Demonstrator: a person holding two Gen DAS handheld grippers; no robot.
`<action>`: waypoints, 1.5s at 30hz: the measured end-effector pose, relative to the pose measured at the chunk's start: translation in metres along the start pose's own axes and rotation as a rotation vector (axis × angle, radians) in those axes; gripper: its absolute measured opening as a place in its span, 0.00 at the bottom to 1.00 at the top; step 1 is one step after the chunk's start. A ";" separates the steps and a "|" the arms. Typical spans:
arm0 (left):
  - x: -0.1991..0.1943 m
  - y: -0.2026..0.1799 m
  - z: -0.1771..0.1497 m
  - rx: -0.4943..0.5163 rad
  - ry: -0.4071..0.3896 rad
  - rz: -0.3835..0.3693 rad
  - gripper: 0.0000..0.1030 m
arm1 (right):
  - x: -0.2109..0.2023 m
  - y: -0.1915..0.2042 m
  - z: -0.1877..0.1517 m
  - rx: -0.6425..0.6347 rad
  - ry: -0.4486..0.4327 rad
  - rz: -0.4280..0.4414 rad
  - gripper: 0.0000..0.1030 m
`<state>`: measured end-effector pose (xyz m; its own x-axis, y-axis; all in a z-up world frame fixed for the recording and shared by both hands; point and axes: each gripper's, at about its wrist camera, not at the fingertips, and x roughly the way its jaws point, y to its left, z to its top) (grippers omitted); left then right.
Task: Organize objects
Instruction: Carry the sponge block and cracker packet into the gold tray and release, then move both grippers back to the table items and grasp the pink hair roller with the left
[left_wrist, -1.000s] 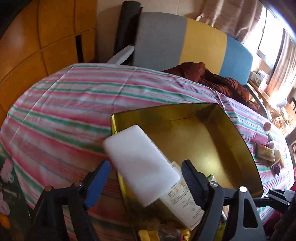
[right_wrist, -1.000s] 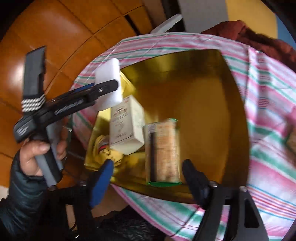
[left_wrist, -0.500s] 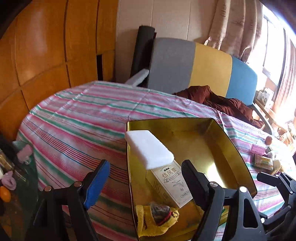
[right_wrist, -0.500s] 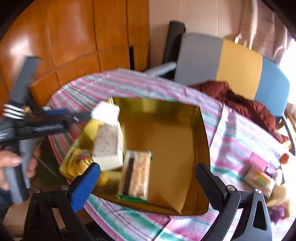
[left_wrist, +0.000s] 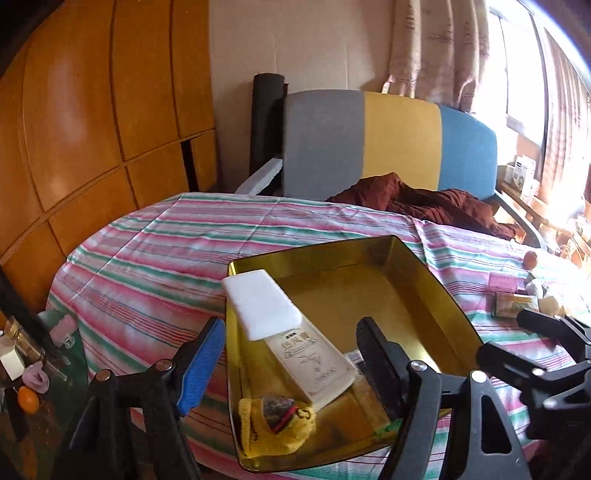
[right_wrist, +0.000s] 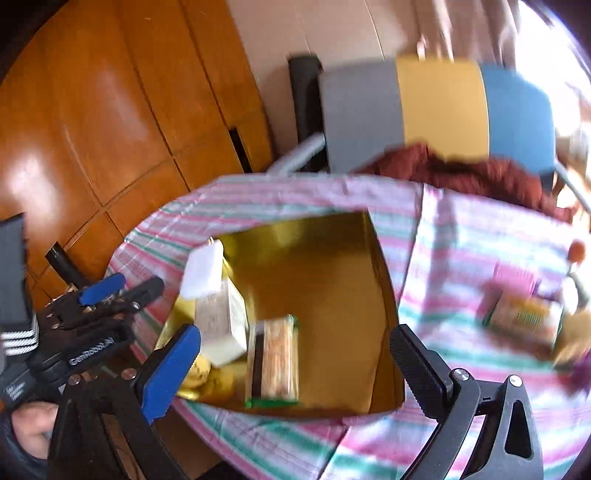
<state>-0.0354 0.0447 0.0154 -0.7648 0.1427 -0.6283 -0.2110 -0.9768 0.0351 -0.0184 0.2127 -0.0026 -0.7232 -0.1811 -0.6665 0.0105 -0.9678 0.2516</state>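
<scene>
Both grippers gape wide and empty, and the snack pack (right_wrist: 524, 319) still loose on the cloth at the frame's right edge lies nearer the right gripper (right_wrist: 295, 363) than the left gripper (left_wrist: 291, 354), well outside the tin (right_wrist: 384, 273).

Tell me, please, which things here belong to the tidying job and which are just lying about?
Job:
gold tin
white foam block
cream carton
cracker pack
yellow pouch
green packet on the cloth
pink packet

Lying about:
striped tablecloth
maroon jacket
tricolour chair
</scene>
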 end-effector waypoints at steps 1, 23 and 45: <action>-0.001 -0.004 0.000 0.009 -0.002 -0.005 0.72 | 0.000 -0.002 0.000 -0.015 -0.010 -0.025 1.00; -0.014 -0.071 -0.001 0.170 0.017 -0.082 0.72 | -0.040 -0.114 -0.002 0.116 -0.056 -0.276 1.00; 0.023 -0.167 0.009 0.192 0.243 -0.424 0.79 | -0.106 -0.326 -0.005 0.492 -0.106 -0.631 1.00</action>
<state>-0.0229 0.2125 0.0020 -0.4293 0.4559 -0.7796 -0.5965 -0.7913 -0.1343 0.0581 0.5464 -0.0173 -0.5531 0.4155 -0.7221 -0.7093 -0.6895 0.1466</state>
